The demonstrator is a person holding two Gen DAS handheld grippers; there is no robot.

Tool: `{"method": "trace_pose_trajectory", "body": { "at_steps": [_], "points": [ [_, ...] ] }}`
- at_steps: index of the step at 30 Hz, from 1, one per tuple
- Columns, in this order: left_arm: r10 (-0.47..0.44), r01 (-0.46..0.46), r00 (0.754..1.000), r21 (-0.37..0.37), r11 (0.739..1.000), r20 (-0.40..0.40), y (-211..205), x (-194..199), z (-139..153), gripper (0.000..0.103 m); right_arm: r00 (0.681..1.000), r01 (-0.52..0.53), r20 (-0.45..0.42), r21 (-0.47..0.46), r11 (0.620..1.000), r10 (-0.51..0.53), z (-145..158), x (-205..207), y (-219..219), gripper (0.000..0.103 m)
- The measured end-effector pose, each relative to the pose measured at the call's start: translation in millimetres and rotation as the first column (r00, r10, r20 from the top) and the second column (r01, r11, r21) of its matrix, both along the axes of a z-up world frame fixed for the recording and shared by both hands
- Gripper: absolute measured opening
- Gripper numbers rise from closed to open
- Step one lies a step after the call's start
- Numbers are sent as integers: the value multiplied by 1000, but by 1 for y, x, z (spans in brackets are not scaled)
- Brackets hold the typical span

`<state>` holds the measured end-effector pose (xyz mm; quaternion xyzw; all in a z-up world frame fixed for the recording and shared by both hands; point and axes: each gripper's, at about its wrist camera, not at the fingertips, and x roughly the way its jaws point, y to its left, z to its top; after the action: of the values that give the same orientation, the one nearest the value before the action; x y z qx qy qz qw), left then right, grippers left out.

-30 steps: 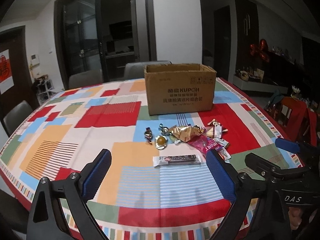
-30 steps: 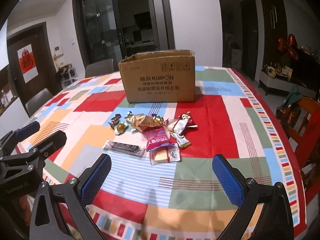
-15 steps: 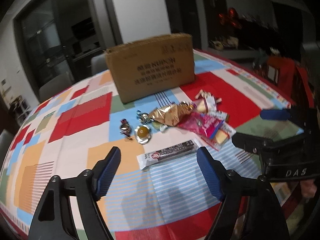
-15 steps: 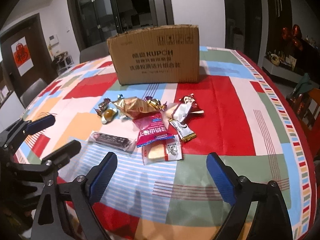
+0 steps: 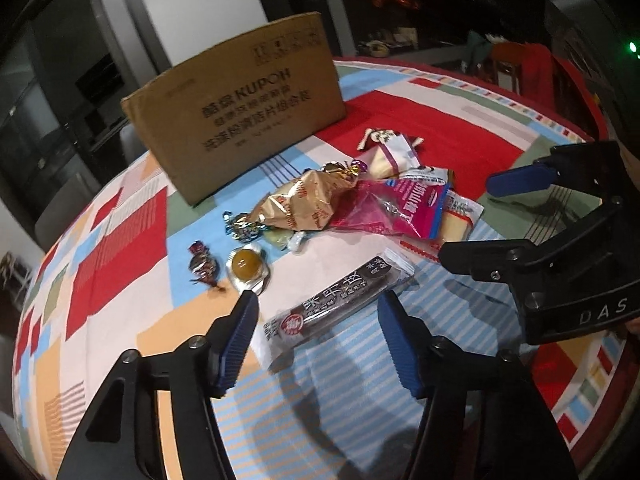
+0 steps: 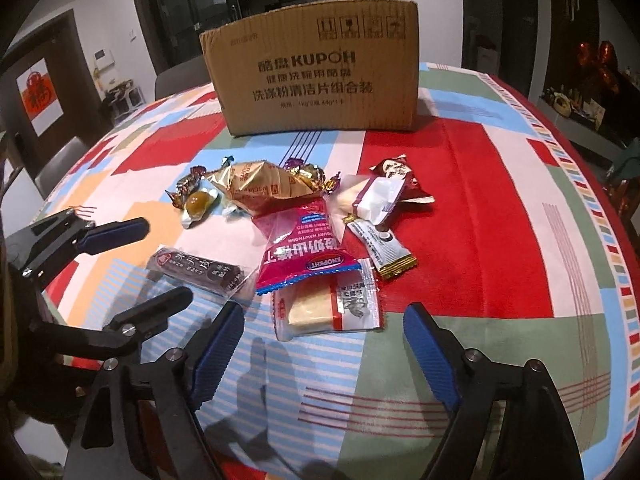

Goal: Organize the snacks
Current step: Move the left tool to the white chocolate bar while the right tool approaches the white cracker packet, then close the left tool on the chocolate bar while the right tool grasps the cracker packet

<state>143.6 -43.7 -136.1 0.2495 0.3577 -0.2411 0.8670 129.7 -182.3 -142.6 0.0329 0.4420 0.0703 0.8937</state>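
Because the snacks lie in a loose heap on the patchwork tablecloth [image 6: 500,208] just in front of the KUPOH cardboard box [image 6: 316,68], both tongs come in low from the near side. With jaws closing but empty, the left gripper [image 5: 316,316] straddles the dark bar-shaped packet [image 5: 340,300]. Likewise narrowing and gripping nothing, the right gripper [image 6: 324,328] brackets the clear-wrapped cake slice [image 6: 324,308], probably so each hand lifts an outlying item first.

Beyond the right gripper [image 6: 324,340], whose matt black plastic arms carry ribbed blue pads [image 6: 218,346], a box [image 6: 316,68] of matt, corrugated brown cardboard stands on a smooth printed cloth [image 6: 500,216]. Between them lie glossy wrappers: crinkled gold foil [image 6: 260,188], a pink plastic pack [image 6: 306,248], a clear film pack [image 6: 328,306].
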Motion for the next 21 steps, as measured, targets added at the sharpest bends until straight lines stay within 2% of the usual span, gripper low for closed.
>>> {"method": "trace_pose_trajectory", "body": {
  "at_steps": [7, 14, 18, 21],
  "points": [
    [-16, 15, 997, -21, 1000, -75, -3, 14, -9, 57, 1000, -5, -17, 0, 1000, 5, -6, 8, 0, 79],
    [19, -38, 985, -110, 993, -169, 2, 29, -11, 51, 999, -33, -2, -57, 998, 33, -8, 12, 8, 73],
    [47, -72, 983, -135, 988, -179, 5, 29, -11, 38, 999, -44, 11, -118, 992, 45, -10, 11, 13, 63],
    [79, -107, 980, -148, 983, -185, 7, 27, -11, 31, 998, -51, 15, -117, 992, 53, -9, 11, 13, 59]
  ]
}}
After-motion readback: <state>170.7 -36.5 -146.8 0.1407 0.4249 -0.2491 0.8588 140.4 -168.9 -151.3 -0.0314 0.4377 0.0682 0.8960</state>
